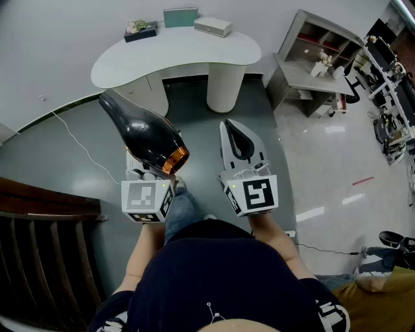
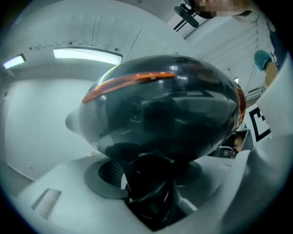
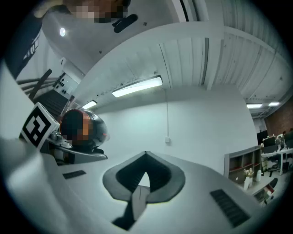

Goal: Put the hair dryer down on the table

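Note:
A glossy black hair dryer (image 1: 144, 133) with an orange ring near its rear end is held up in the air, nozzle pointing up-left toward the white curved table (image 1: 194, 55). My left gripper (image 1: 150, 176) is shut on its black handle (image 2: 149, 196), and the bulbous body (image 2: 165, 109) fills the left gripper view. The jaw tips are hidden under the dryer in the head view. My right gripper (image 1: 228, 126) hovers beside it to the right, shut with nothing between its jaws (image 3: 145, 157). The dryer (image 3: 97, 125) shows at the left of the right gripper view.
On the table's far edge sit a dark tray with flowers (image 1: 141, 29), a teal box (image 1: 180, 17) and a white box (image 1: 213, 26). A grey shelf unit (image 1: 318, 71) stands at the right, a dark wooden railing (image 1: 39, 220) at the left. A white cable (image 1: 78, 142) crosses the floor.

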{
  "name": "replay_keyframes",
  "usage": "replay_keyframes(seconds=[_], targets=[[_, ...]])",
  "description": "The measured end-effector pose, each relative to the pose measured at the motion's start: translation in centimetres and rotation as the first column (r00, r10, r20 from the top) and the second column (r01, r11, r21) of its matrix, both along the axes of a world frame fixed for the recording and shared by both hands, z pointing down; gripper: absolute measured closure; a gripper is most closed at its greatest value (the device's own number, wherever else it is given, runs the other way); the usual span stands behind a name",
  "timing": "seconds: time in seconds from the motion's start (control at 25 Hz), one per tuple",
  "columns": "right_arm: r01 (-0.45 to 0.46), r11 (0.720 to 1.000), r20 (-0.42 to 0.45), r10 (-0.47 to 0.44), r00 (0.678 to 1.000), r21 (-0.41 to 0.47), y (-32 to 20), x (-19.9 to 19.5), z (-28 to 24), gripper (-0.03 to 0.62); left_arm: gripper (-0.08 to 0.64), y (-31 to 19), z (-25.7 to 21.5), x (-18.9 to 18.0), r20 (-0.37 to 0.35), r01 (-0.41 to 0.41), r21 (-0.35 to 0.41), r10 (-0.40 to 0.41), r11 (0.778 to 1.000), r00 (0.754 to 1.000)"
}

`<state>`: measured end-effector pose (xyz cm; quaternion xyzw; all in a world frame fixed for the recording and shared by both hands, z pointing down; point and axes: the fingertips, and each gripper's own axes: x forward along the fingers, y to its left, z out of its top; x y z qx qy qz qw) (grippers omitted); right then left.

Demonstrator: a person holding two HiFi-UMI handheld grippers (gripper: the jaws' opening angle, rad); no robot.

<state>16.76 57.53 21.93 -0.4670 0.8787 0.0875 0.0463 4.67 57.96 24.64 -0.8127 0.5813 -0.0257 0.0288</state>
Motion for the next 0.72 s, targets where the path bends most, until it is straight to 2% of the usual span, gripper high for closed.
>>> replay_keyframes(seconds=[0.12, 0.28, 0.52, 0.72], targets=[[0.031, 1.0, 0.005, -0.031, 1.0, 0.004, -2.1, -0.9, 0.5, 0.604, 0.304, -2.0, 0.7, -0.5, -0.014, 0.003, 0.016, -0.002, 1.0, 1.0], [0.02, 1.0, -0.022, -0.021, 1.0, -0.009, -4.5, -1.3, 1.2, 0.604, 0.304, -4.1, 1.4, -1.2, -0.018, 0.009, 0.009, -0.009, 1.0, 1.0], [0.029, 0.999, -0.038, -0.03, 0.999, -0.024, -11.0, -3.9, 1.8, 0.604, 0.304, -10.4, 1.8, -3.8, -0.037, -0.003, 0.01, 0.004, 1.0, 0.999], [0.028, 1.0, -0.037, -0.029, 0.999, -0.013, -16.9, -7.5, 1.1, 0.604, 0.304, -16.3, 0.7, -7.3, 0.005, -0.019, 0.05, 0.019, 0.999, 1.0]])
